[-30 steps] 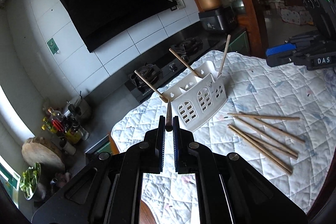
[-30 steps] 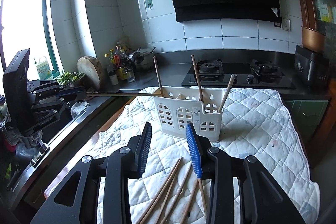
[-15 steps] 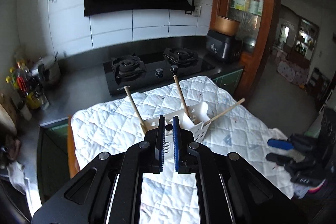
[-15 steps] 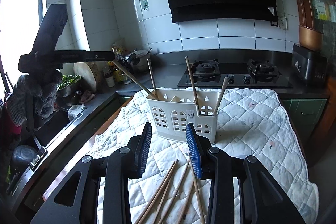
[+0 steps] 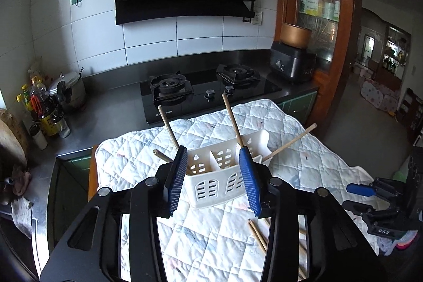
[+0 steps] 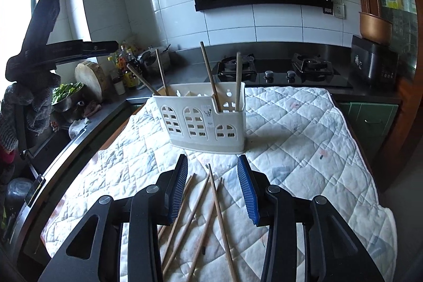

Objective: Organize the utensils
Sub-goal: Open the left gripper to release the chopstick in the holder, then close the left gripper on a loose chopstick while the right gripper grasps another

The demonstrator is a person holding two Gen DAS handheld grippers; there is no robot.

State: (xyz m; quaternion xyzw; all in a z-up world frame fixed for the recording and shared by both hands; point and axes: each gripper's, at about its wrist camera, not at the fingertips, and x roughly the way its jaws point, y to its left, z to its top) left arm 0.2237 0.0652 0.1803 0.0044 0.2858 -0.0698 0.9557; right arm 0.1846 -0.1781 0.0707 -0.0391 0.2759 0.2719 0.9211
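Note:
A white slotted utensil holder (image 5: pixel 219 184) stands on the quilted cloth (image 5: pixel 304 149) with several wooden chopsticks leaning in it. One chopstick (image 5: pixel 161 155) rests at the holder's left end. My left gripper (image 5: pixel 212 152) hovers just above and in front of the holder, jaws opening, nothing between the pads. In the right wrist view the holder (image 6: pixel 203 120) stands beyond my right gripper (image 6: pixel 212 159). That gripper's jaws are opening low over several loose chopsticks (image 6: pixel 218 205) on the cloth; the pads touch none of them. The right gripper (image 5: pixel 362 198) also shows low at the right of the left wrist view.
Behind the cloth lies a black gas hob (image 5: pixel 208 91); a rice cooker (image 5: pixel 292 64) stands to its right. Bottles (image 5: pixel 43 112) and a pot crowd the far left counter. A wooden chopping block (image 6: pixel 90 78) and a bowl of greens (image 6: pixel 66 94) sit at the left.
The left gripper rolled upright, carried its chopstick over the holder and opened; the chopstick now rests in the holder's left end. The right gripper sank toward the loose chopsticks and widened slightly.

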